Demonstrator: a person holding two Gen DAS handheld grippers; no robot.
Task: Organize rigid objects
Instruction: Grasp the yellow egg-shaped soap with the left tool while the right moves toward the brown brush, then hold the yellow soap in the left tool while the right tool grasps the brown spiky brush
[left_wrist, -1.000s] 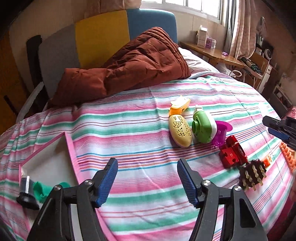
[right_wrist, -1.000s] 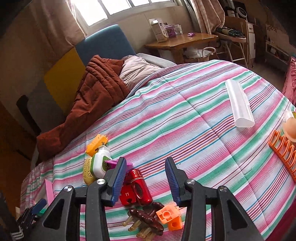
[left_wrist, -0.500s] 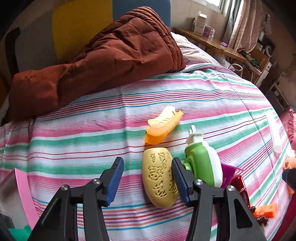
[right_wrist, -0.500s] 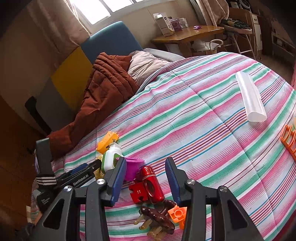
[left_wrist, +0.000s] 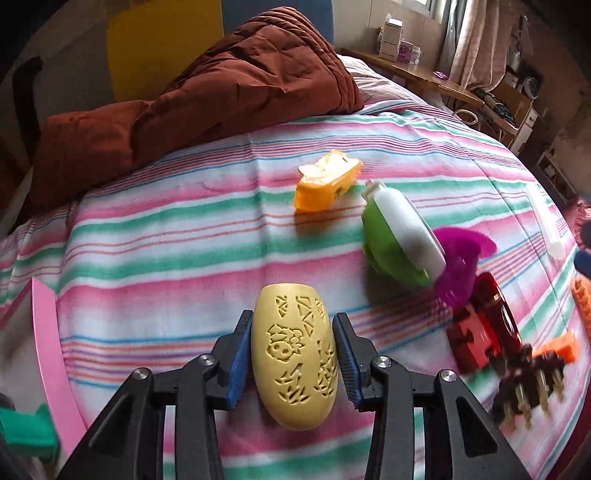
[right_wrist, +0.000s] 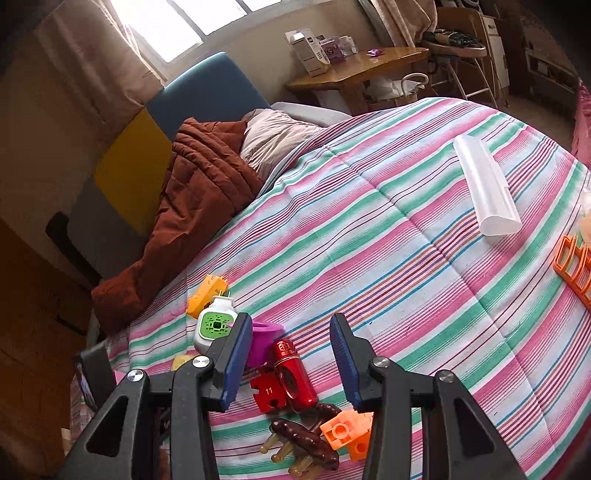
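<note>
Striped bedspread (left_wrist: 155, 236): carrying the whole scatter of rigid pieces, with the pink tray (left_wrist: 46, 332) sitting at its left edge.
Change: the left gripper (left_wrist: 291, 363) is now straddling the yellow oval case (left_wrist: 295, 365); a second ago it was hovering wide open over bare stripes, well short of the pile.
Meaning for the task: a pick-up is looking under way (probably bound for the tray).
Yellow oval case: lying between the blue pads, near the green-and-white plug-in (left_wrist: 400, 236) and orange piece (left_wrist: 325, 181).
Left claw: narrowing to the case's width, pads touching or just beside its flanks; firm clamping is not certain.
Right gripper (right_wrist: 286, 363): hanging spread wide, holding nothing, above the red cylinder (right_wrist: 293, 371).
</note>
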